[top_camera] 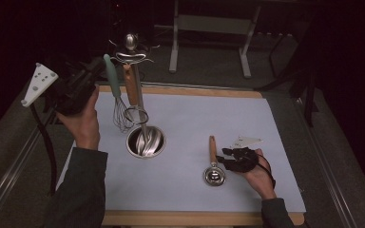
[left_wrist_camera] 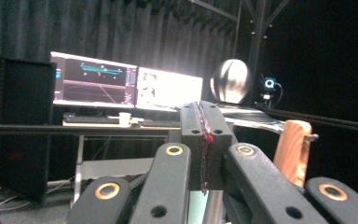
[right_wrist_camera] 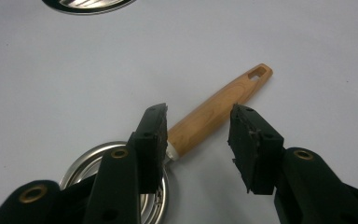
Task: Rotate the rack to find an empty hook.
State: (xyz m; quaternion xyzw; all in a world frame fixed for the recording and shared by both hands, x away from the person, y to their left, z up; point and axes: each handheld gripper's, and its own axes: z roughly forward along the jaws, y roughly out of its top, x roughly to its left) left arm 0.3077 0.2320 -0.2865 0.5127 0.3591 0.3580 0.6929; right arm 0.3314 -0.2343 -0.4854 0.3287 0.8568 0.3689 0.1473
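Right gripper view had the right gripper [right_wrist_camera: 198, 140] down low with its black jaws spread wide, straddling the pale wooden handle of the round steel measuring scoop [right_wrist_camera: 216, 109] without touching it. That scoop lay flat on the light grey table mat [top_camera: 195, 123], bowl toward the person. Over at the left, the left gripper [left_wrist_camera: 204, 140] was raised off the table, jaws pressed together on nothing, as far as that dim view let me judge. Just beside it stood the shiny steel utensil cup [top_camera: 146, 141], holding a mint-handled wire whisk [top_camera: 115, 90] and other tools. The risk was that a lopsided close would nudge the handle, spinning the scoop away.
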